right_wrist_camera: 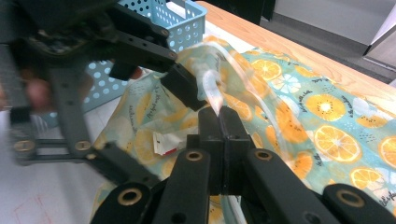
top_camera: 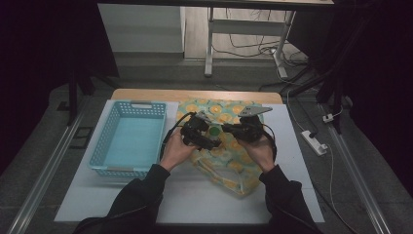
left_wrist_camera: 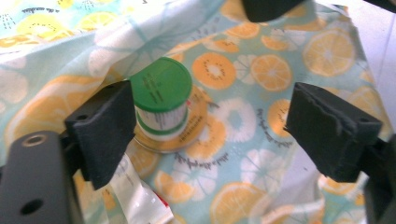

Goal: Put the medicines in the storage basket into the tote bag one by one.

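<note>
We seem to be in a lab or test room: a wooden table [top_camera: 195, 94] under a white mat [top_camera: 195, 195], a power strip [top_camera: 314, 142] and loose cables [top_camera: 253, 48] on grey carpet [top_camera: 44, 161], and metal floor rails [top_camera: 39, 183].

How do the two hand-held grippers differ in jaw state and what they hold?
The left hand-held gripper has its jaws wide apart, holding nothing, beside a green-capped bottle; the right hand-held gripper has its jaws shut on the clear edge of the fruit-print bag. Left's pads are free; right's pinch plastic. Both have black jaws and hover over the same bag.
</note>
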`<state>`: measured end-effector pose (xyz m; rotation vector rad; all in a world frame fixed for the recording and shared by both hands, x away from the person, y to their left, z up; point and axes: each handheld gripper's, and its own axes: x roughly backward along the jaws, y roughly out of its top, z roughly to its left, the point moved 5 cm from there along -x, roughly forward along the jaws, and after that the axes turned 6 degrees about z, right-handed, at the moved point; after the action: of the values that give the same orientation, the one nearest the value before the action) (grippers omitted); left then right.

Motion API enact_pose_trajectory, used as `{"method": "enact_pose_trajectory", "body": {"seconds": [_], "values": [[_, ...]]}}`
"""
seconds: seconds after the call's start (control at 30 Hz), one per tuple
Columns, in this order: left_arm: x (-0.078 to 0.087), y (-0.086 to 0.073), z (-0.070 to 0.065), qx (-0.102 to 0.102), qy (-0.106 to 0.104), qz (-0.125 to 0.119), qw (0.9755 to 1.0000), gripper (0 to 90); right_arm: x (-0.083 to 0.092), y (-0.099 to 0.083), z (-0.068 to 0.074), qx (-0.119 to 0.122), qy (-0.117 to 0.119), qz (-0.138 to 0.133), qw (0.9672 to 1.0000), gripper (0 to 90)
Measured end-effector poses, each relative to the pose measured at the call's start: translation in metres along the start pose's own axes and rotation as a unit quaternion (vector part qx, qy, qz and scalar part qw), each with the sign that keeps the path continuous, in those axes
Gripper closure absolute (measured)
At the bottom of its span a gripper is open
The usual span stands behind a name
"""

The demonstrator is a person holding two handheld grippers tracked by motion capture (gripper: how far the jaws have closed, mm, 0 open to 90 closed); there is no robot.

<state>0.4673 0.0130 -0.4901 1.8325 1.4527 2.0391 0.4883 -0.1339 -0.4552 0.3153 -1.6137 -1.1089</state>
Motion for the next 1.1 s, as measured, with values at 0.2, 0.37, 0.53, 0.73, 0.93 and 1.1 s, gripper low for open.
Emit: {"method": "enact_pose_trajectory", "body": {"seconds": [0.2,0.37,0.53,0.73,0.93,1.1], "values": [[0.008,-0.006,-0.010,-0.010,-0.019,-0.004,0.9998,4.0,0.000,0.001,0.003,0.003,0.001,0.000,1.0000,90.0],[0.009,-0.014,-0.017,-0.020,-0.035,-0.007,0.9992,0.0,0.000,0.002,0.004,0.005,0.003,0.001,1.0000,90.0],[0.012,-0.023,-0.021,-0.014,-0.040,-0.027,0.9987,0.0,0.000,0.002,0.004,0.005,0.003,0.001,1.0000,90.0],[0.012,-0.033,-0.026,-0.035,-0.034,-0.013,0.9987,0.0,-0.001,0.002,0.005,0.006,0.005,0.002,1.0000,90.0],[0.013,-0.037,-0.032,-0.044,-0.045,-0.017,0.9979,0.0,-0.001,0.002,0.006,0.006,0.005,0.002,1.0000,90.0],[0.009,-0.042,-0.034,-0.048,-0.050,-0.010,0.9975,0.0,0.000,0.001,0.006,0.006,0.005,0.002,1.0000,90.0]]}}
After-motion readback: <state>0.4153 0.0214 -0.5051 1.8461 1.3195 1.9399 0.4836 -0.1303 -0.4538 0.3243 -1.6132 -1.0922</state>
